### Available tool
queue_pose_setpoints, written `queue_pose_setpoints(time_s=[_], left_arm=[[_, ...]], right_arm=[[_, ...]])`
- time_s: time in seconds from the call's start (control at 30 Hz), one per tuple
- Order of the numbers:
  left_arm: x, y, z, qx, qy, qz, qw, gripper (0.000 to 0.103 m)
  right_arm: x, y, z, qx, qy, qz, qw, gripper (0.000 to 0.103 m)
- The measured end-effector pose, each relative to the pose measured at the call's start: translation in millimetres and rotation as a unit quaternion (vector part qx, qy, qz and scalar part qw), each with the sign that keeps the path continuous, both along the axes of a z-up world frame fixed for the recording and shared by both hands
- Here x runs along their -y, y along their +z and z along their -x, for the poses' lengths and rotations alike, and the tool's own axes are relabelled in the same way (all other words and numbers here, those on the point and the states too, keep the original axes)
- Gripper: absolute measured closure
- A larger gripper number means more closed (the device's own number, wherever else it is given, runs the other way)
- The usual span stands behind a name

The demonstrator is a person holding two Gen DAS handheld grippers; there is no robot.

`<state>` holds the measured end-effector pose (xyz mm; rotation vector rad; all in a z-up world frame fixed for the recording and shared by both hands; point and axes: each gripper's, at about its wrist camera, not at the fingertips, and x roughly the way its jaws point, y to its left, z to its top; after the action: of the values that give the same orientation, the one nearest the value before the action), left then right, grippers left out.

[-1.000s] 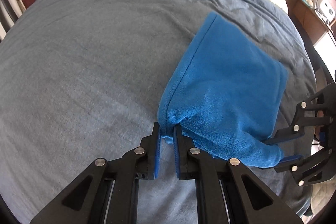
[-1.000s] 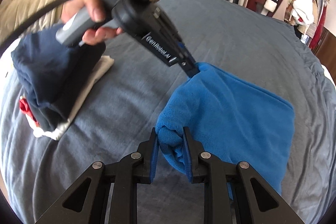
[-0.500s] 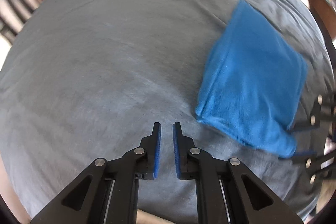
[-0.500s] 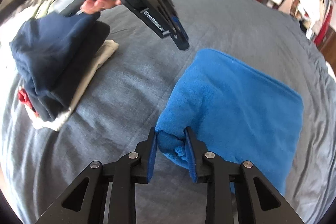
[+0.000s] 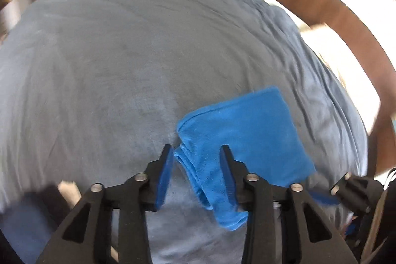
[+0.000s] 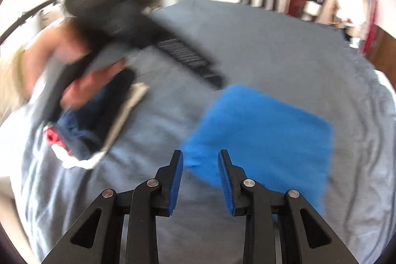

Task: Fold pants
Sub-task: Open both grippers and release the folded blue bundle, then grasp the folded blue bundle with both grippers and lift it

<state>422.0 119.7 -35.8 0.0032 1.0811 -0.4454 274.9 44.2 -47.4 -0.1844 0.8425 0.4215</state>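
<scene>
We see one pair of blue pants (image 5: 243,132), folded into a rectangle, lying on a grey bedspread (image 5: 111,53). We hold two grippers. The left gripper (image 5: 196,152) gapes wide, its fingers either side of the folded edge, gripping nothing. The right gripper (image 6: 200,157) is also wide apart, just short of the pants' corner. One stack of folded clothes (image 6: 99,115) sits left, blurred and partly hidden by our arm.

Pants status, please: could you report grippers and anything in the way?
Left gripper open, right gripper open. Pants folded on bed. Clothes pile off to the side.
</scene>
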Motion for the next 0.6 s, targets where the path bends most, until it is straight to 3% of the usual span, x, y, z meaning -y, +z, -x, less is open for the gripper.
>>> queue_pose_setpoints(time_s=[0.07,0.17,0.27,0.33,0.4,0.53,0.6], left_arm=[[5.9,-5.0,4.8,0.005,0.026,0.001,0.9996,0.061],[12.8,-24.1,7.2,-0.019,0.062,0.025,0.9976,0.061],[19.2,-44.4,8.0,-0.033,0.085,0.004,0.9958,0.060],[18.1,-55.1,7.1,-0.040,0.101,-0.001,0.9941,0.056],[14.5,-61.5,11.4,-0.045,0.113,-0.001,0.9926,0.051],[4.0,-73.9,11.8,-0.063,0.133,0.025,0.9888,0.046],[6.0,-76.0,12.5,-0.057,0.126,0.017,0.9903,0.046]], right_arm=[[21.9,3.1,-10.8,0.006,-0.032,0.006,0.999,0.072],[49.3,-1.1,-27.5,0.009,-0.080,0.021,0.997,0.072],[69.6,-9.2,-38.9,0.007,-0.116,0.031,0.993,0.072],[80.8,-16.9,-43.8,-0.001,-0.135,0.026,0.991,0.056],[97.4,-25.3,-49.6,-0.014,-0.168,0.003,0.986,0.049],[131.4,-41.6,-63.9,-0.049,-0.225,-0.049,0.972,0.049],[147.0,-54.1,-72.9,-0.072,-0.248,-0.073,0.963,0.049]])
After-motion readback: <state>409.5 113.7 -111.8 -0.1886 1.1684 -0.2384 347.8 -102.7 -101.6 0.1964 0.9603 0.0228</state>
